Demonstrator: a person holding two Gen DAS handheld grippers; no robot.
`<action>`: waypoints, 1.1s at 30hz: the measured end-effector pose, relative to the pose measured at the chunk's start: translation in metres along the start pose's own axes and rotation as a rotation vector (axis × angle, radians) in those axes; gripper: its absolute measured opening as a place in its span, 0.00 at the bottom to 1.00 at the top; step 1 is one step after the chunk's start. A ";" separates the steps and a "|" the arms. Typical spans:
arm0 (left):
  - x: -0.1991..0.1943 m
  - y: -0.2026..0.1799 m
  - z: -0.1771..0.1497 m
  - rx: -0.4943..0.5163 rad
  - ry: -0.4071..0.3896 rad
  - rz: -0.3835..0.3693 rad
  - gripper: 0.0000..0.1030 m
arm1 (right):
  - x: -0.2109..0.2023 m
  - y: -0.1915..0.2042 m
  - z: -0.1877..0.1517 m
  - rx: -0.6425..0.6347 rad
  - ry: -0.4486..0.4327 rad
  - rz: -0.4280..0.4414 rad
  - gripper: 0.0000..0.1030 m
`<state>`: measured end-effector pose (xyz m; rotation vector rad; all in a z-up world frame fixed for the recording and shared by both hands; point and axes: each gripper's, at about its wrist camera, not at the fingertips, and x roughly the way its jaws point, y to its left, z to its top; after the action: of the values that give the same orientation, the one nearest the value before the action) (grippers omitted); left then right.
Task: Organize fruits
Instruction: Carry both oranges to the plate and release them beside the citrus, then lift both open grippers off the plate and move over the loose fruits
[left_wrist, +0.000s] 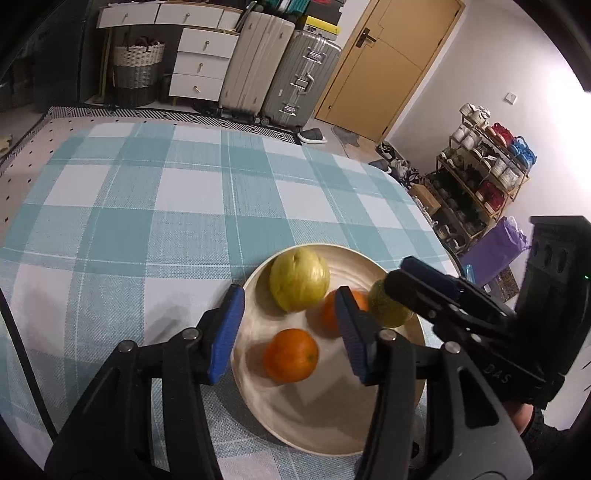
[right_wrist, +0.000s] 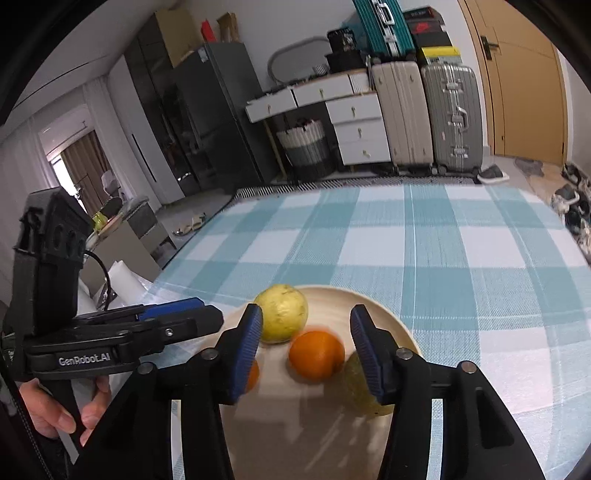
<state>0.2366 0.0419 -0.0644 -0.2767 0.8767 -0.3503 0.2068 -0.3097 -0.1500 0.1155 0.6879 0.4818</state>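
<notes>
Left wrist view: a cream plate sits on the teal-and-white checked tablecloth, near the cloth's right edge. On it lie four fruits. The large yellow-green fruit lies at the plate's far side with its creased end toward the far edge. A near orange lies alone toward the plate's middle; a second orange sits behind it, touching the big fruit, partly hidden by a blue pad. A smaller green fruit lies at the plate's right rim. The left gripper hangs over the plate with its jaws spread wide and nothing between the pads but air; the near orange shows in the gap below. The right gripper reaches in from the right, angled down over the green fruit; whether it touches that fruit I cannot tell.

Right wrist view: the right gripper is wide open and holds nothing; the second orange, somewhat blurred, shows between its pads, with the yellow-green fruit beyond and the green fruit behind the right pad. The near orange peeks past the left pad. The left gripper comes in level from the left, gripped by a bare hand at its handle; its opening is not visible here.
</notes>
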 end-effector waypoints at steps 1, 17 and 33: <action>-0.003 0.000 0.000 -0.006 -0.005 0.004 0.47 | -0.003 0.002 0.001 -0.010 -0.006 -0.008 0.50; -0.067 -0.022 -0.033 -0.004 -0.065 0.050 0.49 | -0.072 0.013 -0.015 -0.009 -0.071 -0.041 0.72; -0.101 -0.059 -0.100 0.038 -0.076 0.128 0.78 | -0.113 0.030 -0.055 -0.035 -0.058 -0.043 0.84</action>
<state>0.0874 0.0202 -0.0323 -0.1967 0.8077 -0.2358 0.0848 -0.3384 -0.1188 0.0811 0.6234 0.4476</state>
